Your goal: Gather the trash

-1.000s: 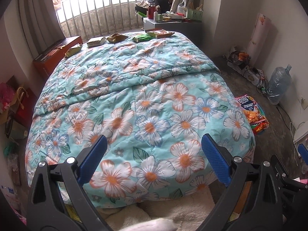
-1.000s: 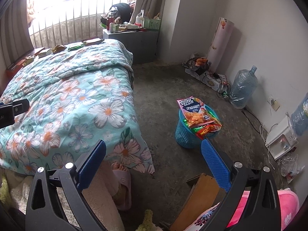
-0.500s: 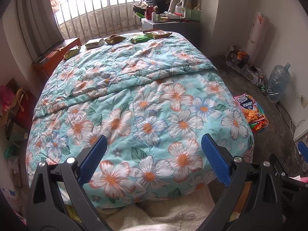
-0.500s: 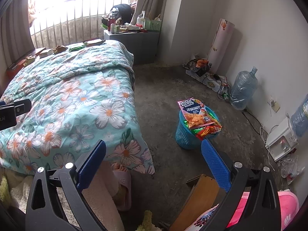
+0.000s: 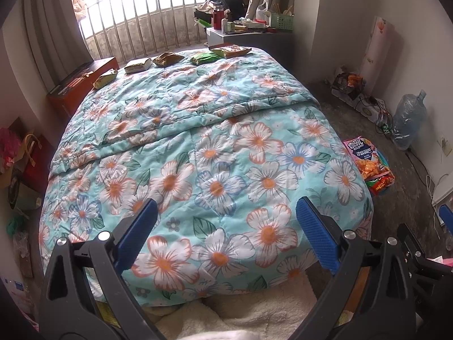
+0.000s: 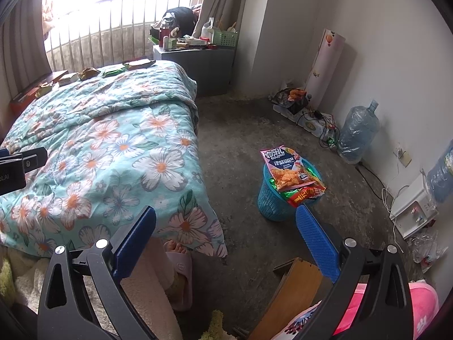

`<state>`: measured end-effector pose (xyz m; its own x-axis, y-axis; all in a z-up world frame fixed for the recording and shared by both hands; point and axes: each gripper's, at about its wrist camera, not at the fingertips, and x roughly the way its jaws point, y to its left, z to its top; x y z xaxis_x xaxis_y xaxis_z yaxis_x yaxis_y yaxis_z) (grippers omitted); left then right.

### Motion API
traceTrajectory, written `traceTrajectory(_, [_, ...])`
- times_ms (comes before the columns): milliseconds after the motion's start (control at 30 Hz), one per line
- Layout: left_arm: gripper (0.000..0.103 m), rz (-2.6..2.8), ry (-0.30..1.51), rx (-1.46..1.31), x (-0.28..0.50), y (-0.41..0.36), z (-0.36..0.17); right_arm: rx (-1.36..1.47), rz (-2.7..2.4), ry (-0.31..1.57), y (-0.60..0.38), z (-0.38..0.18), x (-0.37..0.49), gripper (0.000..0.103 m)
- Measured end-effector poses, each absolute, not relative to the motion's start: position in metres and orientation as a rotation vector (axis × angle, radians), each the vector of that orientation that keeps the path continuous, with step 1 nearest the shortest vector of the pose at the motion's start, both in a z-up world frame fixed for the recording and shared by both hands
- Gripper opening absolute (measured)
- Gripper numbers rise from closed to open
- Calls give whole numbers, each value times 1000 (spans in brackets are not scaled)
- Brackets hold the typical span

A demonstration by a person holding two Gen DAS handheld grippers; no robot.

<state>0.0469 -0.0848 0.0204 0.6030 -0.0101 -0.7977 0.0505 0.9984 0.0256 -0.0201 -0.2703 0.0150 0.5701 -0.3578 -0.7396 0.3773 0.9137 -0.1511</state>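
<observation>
Several snack wrappers lie along the far end of the floral bed (image 5: 203, 147): a yellow-green one (image 5: 105, 78), a pale one (image 5: 138, 65), a brown one (image 5: 167, 59), a green one (image 5: 204, 57) and a flat one (image 5: 232, 51). They also show in the right wrist view (image 6: 113, 70). A blue basket (image 6: 273, 198) on the floor right of the bed holds snack bags (image 6: 291, 171). My left gripper (image 5: 226, 221) is open and empty over the near end of the bed. My right gripper (image 6: 226, 226) is open and empty above the floor beside the bed.
A grey cluttered nightstand (image 6: 198, 56) stands at the far right of the bed. A red-brown chest (image 5: 82, 85) stands at the far left. A water jug (image 6: 358, 133), cables and a power strip (image 6: 311, 121) line the right wall. My slippered foot (image 6: 178, 272) is by the bed corner.
Both views have shifted slightly forward toward the bed. Both grippers stay open and empty.
</observation>
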Motion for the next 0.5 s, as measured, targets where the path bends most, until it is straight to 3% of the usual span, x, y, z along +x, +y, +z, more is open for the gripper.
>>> traceTrajectory(500, [94, -35, 921, 48, 47, -86, 20, 24, -428, 860, -270, 16, -21, 96])
